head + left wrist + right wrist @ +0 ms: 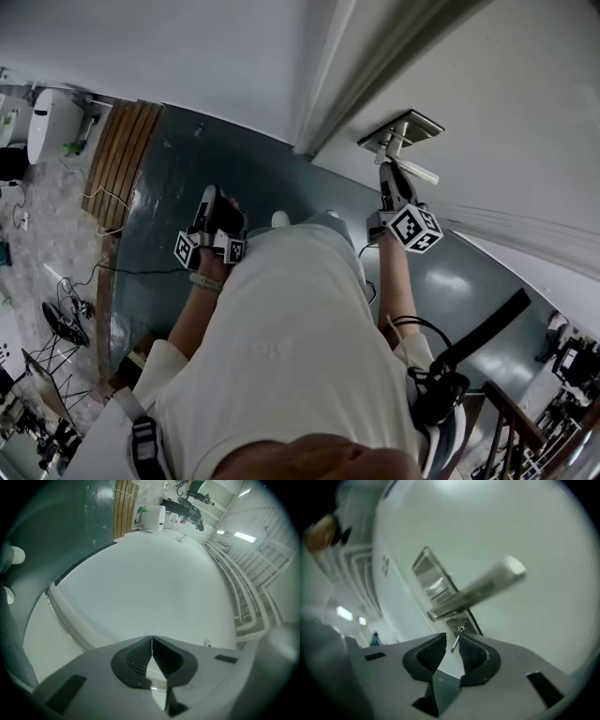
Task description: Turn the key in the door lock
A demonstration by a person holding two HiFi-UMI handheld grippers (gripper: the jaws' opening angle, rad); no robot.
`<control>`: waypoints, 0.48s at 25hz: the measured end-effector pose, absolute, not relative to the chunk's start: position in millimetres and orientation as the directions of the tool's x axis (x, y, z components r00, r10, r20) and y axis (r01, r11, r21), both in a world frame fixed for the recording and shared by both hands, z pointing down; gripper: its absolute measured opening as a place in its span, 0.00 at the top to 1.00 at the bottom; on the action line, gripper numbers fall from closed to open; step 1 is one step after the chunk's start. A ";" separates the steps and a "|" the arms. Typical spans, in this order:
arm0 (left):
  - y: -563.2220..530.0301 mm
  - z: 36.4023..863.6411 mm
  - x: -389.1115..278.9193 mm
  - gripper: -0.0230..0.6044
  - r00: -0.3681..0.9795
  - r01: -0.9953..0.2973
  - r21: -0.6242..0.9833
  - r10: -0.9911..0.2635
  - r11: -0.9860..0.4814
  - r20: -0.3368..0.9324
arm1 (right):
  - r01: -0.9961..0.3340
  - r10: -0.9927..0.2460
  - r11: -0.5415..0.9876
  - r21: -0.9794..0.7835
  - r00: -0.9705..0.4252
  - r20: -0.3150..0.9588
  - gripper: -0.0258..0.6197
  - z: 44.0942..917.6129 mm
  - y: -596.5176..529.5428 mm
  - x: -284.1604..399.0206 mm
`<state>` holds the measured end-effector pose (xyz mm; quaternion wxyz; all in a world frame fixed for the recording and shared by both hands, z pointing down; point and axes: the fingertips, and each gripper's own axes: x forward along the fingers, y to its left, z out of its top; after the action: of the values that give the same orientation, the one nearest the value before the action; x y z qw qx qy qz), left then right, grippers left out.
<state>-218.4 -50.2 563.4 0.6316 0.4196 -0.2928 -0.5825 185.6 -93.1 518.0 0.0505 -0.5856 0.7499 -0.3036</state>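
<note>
We read right gripper (453,637) jaws parted round key (456,641) just below handle (487,585), not pinching, probably repositioning; left gripper (152,639) closed, empty, unneeded.

From above the head we look steeply down on the left gripper (217,202), the right gripper (389,178) and the door handle (417,172). Riding the right gripper, we sit close to that same handle, facing the door (534,527). Riding the left, we face a white wall (154,588) from farther off, sharing the wooden slats (124,506) with the head view.
</note>
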 end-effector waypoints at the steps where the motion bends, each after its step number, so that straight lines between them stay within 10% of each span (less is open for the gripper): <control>1: -50.7 564.1 -218.7 0.95 0.152 0.492 0.870 -0.981 -0.032 -0.121 | -0.938 -0.900 0.181 -0.296 -0.280 0.335 0.85 516.9 -88.9 182.6; 6: -52.3 560.2 -214.3 0.95 0.159 0.505 0.863 -0.979 -0.033 -0.130 | -0.624 -0.870 0.423 0.656 -0.078 0.486 0.85 527.2 -73.8 163.1; 12: -50.1 567.0 -213.4 0.95 0.156 0.509 0.860 -0.979 -0.035 -0.132 | -0.208 -0.891 0.443 0.872 0.008 0.454 0.85 549.9 -86.4 150.3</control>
<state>-213.4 -50.1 567.0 0.6350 0.4177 -0.2811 -0.5859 150.3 -86.4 549.9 -0.5634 -0.4322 0.6355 0.3032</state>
